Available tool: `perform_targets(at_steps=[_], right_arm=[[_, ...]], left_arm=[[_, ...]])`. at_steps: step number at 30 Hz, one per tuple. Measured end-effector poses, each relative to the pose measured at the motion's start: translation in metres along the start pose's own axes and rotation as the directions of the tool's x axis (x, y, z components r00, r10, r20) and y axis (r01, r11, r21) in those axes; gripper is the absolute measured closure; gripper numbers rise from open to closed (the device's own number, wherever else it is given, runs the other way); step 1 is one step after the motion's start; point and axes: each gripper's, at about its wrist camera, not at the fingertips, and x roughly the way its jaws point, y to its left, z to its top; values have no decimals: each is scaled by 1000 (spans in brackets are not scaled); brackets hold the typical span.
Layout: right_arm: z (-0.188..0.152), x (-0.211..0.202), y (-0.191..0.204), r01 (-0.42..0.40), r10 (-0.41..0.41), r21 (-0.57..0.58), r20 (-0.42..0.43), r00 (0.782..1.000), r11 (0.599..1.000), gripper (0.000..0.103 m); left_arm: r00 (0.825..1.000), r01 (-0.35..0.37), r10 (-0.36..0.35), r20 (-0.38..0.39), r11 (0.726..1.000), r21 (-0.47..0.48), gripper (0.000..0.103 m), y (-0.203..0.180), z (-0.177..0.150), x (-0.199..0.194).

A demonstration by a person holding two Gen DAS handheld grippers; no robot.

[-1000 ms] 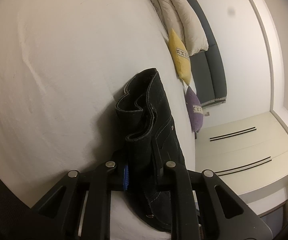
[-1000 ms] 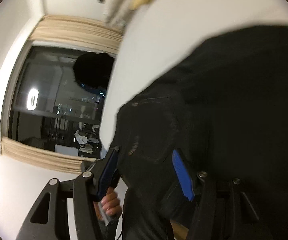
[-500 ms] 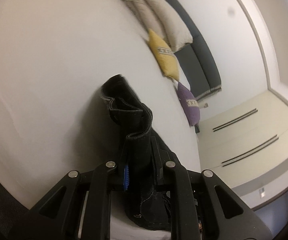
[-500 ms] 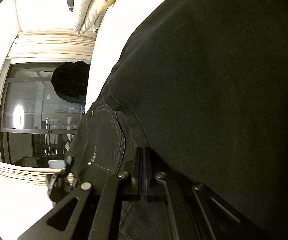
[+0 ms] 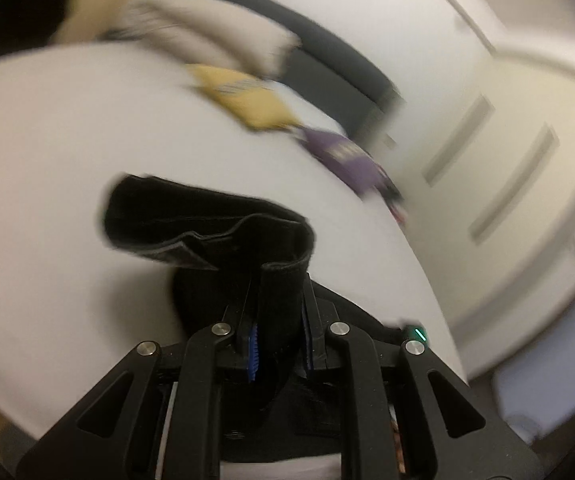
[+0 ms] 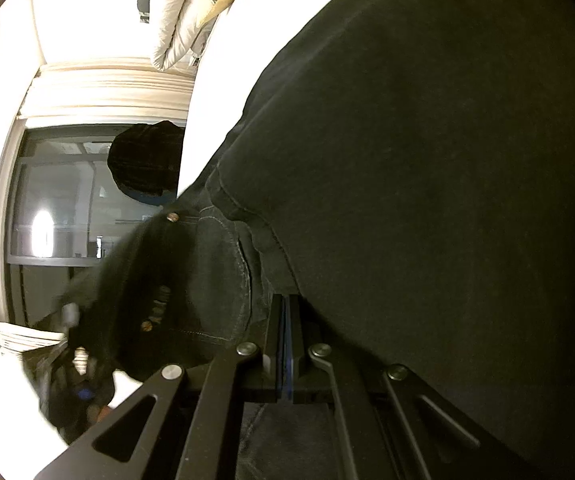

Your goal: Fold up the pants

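In the left wrist view the black pants [image 5: 207, 220] are a thick denim, soft but rather heavy, so I judge they will hang and swing when lifted and will not keep a shape alone. The left tongs [image 5: 279, 344] are narrow and pinch a doubled band of the cloth, probably the waistband, between the blue pads [image 5: 252, 354]; the free part curls above the white bed [image 5: 47, 160]. This band, with its seams, looks the good place for a hold, because it is stiffer and should slip less than the plain leg. The tongs point somewhat downward over the bed, and the yellow cushion [image 5: 247, 100] and the purple cushion [image 5: 347, 156] behind are blurred. In the right wrist view the pants [image 6: 427, 180] fill most of the picture, lying on the bed [image 6: 223, 60], with a back pocket [image 6: 207, 272] near the tongs. The right tongs [image 6: 285, 344] are fully closed, the pads together; whether a thin edge of cloth is caught I cannot tell. They also point slightly down, low against the fabric.
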Motion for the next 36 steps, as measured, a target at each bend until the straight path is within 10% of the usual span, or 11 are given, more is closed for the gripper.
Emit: perform_targets(at_steps=[4, 9, 16, 21, 36], right_arm=[[5, -15, -7, -52, 53, 78, -9, 999, 996, 88], [19, -64, -12, -140, 137, 74, 48, 989, 987, 41], [32, -129, -32, -242, 209, 135, 218, 953, 961, 24], [32, -120, 4, -213, 207, 48, 112, 972, 976, 21], [60, -83, 62, 129, -137, -69, -116, 984, 989, 16]], left_arm=[[991, 100, -86, -103, 985, 141, 89, -61, -33, 36], [979, 125, -91, -184, 975, 186, 89, -83, -61, 59], [975, 120, -76, -209, 971, 206, 89, -89, -66, 78], [978, 63, 8, -209, 941, 332, 89, -115, -87, 102], [984, -81, 172, -43, 654, 752, 89, -182, -161, 96]])
